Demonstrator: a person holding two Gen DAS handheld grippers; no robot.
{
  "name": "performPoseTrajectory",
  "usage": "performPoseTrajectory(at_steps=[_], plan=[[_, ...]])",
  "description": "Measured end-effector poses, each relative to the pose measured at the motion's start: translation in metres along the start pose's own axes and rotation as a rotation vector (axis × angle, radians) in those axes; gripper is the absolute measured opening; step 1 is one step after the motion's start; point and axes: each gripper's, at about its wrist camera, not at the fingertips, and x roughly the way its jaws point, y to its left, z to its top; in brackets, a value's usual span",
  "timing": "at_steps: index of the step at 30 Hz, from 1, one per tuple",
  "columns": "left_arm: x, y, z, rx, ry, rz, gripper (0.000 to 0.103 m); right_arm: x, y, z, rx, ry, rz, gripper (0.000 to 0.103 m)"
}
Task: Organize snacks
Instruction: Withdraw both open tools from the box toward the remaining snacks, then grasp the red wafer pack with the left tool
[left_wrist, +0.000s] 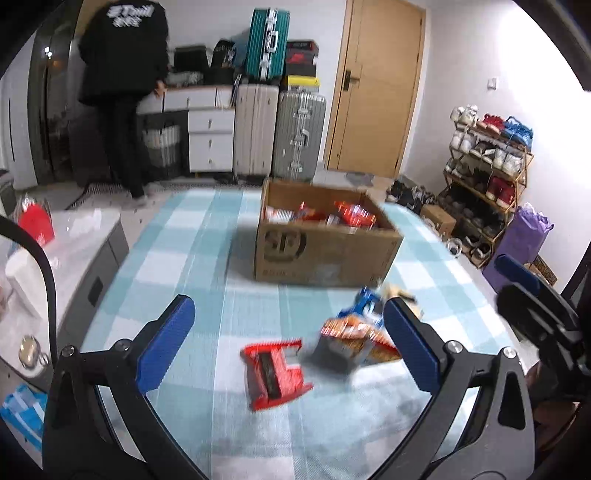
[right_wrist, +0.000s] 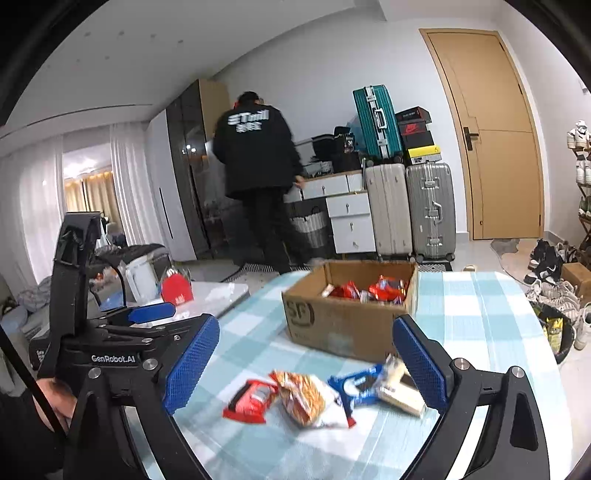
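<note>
1. Lying loose before the box (right_wrist: 351, 317): red pack (right_wrist: 251, 400), orange pack (right_wrist: 306, 400), blue pack (right_wrist: 354, 387), pale pack (right_wrist: 400, 391).
2. We judge a pickup is next; left gripper (left_wrist: 291, 343) and right gripper (right_wrist: 306, 362) both stand spread, empty.
3. Cloth (right_wrist: 480, 314) offers open room; the box wall is near.

Lived-in home room: suitcases (right_wrist: 410, 206) stacked by wooden door (right_wrist: 495, 136) at upper right, shoe rack (left_wrist: 484, 177) loaded at right, sheer curtains (right_wrist: 122, 184) seen at left.
</note>
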Motion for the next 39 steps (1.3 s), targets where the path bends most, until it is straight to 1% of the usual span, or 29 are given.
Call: performPoseTrajectory(at_steps=[2,6,7,9,11,15,19,23,25,28,30,34,36,39], plan=[[0.012,0.008,-0.015,-0.017,0.027,0.006,0.102,0.002,0.001,-0.012,0.007,0.010,0.007,0.097],[0.043,0.019,-0.037,-0.035,0.099,0.020,0.102,0.010,-0.006,-0.030,0.034,0.028,-0.011,0.099],[0.049,0.022,-0.043,-0.044,0.116,0.021,0.102,0.014,-0.007,-0.035,0.035,0.037,-0.026,0.101],[0.061,0.027,-0.049,-0.059,0.141,0.018,0.102,0.022,-0.007,-0.043,0.012,0.065,-0.068,0.102],[0.075,0.032,-0.056,-0.068,0.173,0.010,0.102,0.030,-0.010,-0.051,0.004,0.093,-0.079,0.102],[0.093,0.034,-0.063,-0.063,0.220,0.012,0.102,0.042,-0.018,-0.061,0.029,0.126,-0.076,0.102],[0.109,0.039,-0.066,-0.090,0.254,0.003,0.102,0.050,-0.027,-0.073,0.060,0.152,-0.067,0.102],[0.127,0.040,-0.068,-0.093,0.299,0.006,0.102,0.054,-0.030,-0.076,0.073,0.187,-0.098,0.102],[0.132,0.039,-0.069,-0.100,0.309,0.001,0.102,0.055,-0.031,-0.078,0.079,0.189,-0.088,0.102],[0.139,0.040,-0.068,-0.098,0.319,0.025,0.102,0.057,-0.031,-0.079,0.081,0.195,-0.079,0.102],[0.142,0.041,-0.066,-0.105,0.313,0.028,0.102,0.059,-0.032,-0.081,0.084,0.204,-0.076,0.102],[0.149,0.039,-0.063,-0.083,0.322,0.072,0.102,0.060,-0.034,-0.084,0.101,0.215,-0.072,0.102],[0.151,0.038,-0.063,-0.077,0.322,0.082,0.101,0.060,-0.035,-0.083,0.111,0.218,-0.073,0.102],[0.151,0.037,-0.063,-0.063,0.318,0.083,0.096,0.059,-0.036,-0.083,0.110,0.211,-0.072,0.102]])
